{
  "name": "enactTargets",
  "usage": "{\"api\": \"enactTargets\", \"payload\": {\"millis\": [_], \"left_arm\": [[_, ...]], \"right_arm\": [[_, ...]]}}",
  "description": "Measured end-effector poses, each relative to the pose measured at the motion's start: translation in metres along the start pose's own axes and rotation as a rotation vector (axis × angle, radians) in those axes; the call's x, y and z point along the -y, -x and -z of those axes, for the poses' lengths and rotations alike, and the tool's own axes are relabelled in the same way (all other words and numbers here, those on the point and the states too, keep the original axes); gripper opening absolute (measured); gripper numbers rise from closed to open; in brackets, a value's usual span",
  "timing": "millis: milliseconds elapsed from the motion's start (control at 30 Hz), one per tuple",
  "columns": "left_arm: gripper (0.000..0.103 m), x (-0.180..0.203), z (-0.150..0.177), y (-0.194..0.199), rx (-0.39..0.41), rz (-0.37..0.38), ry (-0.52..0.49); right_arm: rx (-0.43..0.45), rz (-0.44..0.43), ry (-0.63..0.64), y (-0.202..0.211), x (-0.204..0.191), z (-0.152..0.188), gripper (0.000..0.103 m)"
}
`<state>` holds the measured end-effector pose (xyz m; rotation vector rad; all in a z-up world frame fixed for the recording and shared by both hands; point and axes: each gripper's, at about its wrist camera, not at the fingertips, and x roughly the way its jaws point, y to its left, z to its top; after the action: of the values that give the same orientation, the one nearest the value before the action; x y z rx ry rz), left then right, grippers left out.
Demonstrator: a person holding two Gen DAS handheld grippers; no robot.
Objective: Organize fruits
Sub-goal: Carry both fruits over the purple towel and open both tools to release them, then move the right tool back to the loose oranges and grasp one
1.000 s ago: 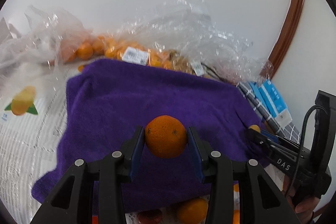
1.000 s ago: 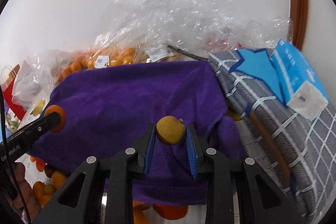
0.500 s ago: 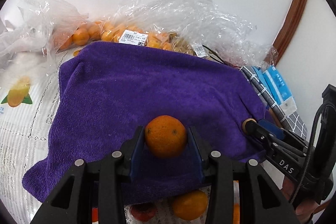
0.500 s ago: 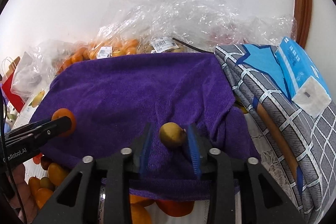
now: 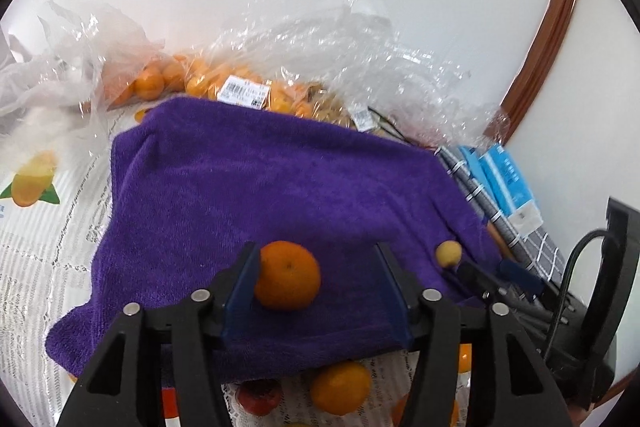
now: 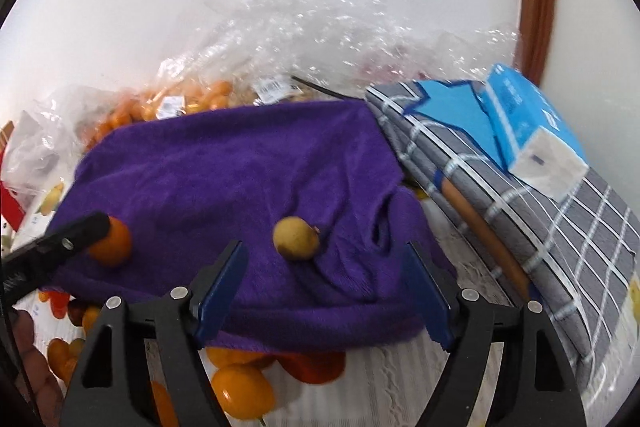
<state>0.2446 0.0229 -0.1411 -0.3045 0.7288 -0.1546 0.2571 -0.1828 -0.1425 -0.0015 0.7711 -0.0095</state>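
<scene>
Orange (image 5: pixel 287 275) between opening left hand-held gripper (image 5: pixel 316 283) jaws, against left pad.

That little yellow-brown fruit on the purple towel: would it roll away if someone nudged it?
Probably a little. The small yellow-brown fruit looks round and smooth, so a push should set it rolling. The purple towel under it is plush and rumpled, which would likely slow it soon. It sits loose between the right tool's opening jaws, touching neither.
</scene>
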Motion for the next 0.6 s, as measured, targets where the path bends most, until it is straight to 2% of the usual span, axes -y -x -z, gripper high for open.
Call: {"api": "enactTargets", "payload": {"millis": [133, 267, 500, 600], "left_arm": [[0.056, 0.002, 0.000, 0.006, 0.033, -0.015, -0.003], [0.056, 0.007, 0.002, 0.013, 0.093, -0.067, -0.041], [0.056, 0.010, 0.002, 0.023, 0.148, -0.064, -0.056], [0.056, 0.010, 0.002, 0.025, 0.166, -0.085, -0.060]], "right_arm": [[0.016, 0.011, 0.009, 0.009, -0.003, 0.007, 0.079], [0.028, -0.001, 0.022, 0.018, -0.007, 0.012, 0.079], [0.038, -0.021, 0.027, 0.033, -0.012, 0.033, 0.076], [0.071, -0.042, 0.016, 0.043, -0.014, 0.038, 0.075]]}}
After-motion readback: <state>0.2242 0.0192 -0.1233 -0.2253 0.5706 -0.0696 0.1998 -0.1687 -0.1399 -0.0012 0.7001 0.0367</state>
